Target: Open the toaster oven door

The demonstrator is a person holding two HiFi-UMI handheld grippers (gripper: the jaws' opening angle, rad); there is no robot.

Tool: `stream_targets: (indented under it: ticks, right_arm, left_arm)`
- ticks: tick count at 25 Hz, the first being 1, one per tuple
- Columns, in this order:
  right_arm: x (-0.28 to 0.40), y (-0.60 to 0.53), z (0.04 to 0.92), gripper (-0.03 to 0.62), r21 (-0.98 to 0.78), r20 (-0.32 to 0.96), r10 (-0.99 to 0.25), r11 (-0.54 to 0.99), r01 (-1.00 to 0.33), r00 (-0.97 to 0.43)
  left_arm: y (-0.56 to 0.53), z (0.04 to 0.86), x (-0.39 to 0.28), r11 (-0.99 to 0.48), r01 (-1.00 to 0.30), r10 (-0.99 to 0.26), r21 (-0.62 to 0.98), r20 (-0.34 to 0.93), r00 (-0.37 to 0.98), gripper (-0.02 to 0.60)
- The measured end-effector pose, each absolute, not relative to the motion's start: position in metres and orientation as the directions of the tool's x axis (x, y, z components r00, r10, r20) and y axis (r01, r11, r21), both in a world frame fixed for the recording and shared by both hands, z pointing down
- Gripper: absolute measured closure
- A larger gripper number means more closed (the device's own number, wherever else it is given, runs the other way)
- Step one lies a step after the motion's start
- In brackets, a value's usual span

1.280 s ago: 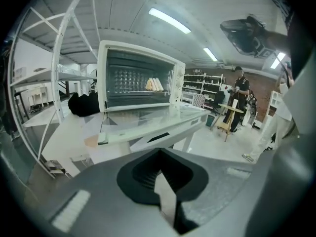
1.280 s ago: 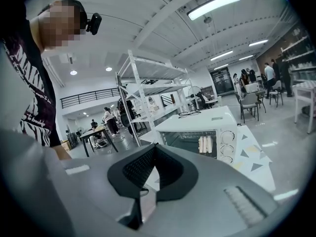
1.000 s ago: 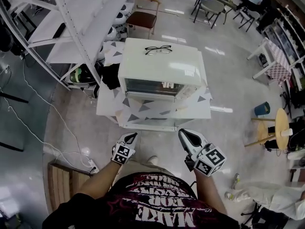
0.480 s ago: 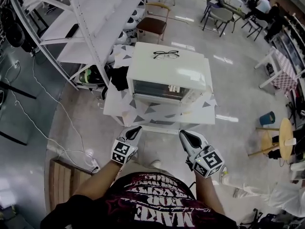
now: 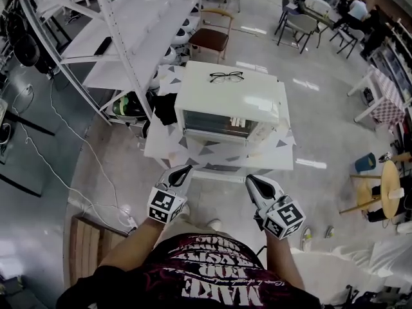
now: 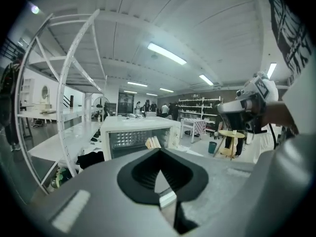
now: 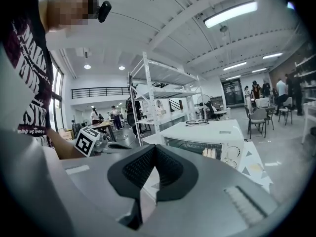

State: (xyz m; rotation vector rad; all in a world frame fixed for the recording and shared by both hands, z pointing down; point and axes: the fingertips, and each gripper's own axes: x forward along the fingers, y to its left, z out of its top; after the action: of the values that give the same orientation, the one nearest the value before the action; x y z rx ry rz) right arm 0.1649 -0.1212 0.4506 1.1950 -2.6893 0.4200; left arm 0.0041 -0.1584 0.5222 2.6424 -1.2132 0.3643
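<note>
oven (image 5: 230, 95) straight ahead, well apart — its door (image 5: 215, 122) faces both, long axis left-right; left gripper (image 5: 186, 168) and right gripper (image 5: 249, 178) pressed together, empty, about equally near

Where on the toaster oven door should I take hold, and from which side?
Likely the top edge of the door, coming from the front, which faces you. The door stands shut and upright, left of the knobs; no handle shows clearly.
</note>
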Motion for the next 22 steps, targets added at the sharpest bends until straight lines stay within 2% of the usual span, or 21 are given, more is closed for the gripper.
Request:
stream_targets:
  ticks: [6,22]
  right_arm:
    - [0.169,-0.122,0.438,0.568,-0.164,0.240,-0.711,0.642,-0.749,-0.661]
    - [0.200,-0.119,0.406,0.568,-0.109,0.201,-0.741,0.633,-0.766,-0.641]
  left_arm:
    - [-0.158,0.476,0.012,-0.646,-0.756,-0.727,0.105,0.217,0.652,0.575]
    - [-0.153,0.398,0.034,-0.667,-0.745,-0.738,0.026,0.119,0.665,0.575]
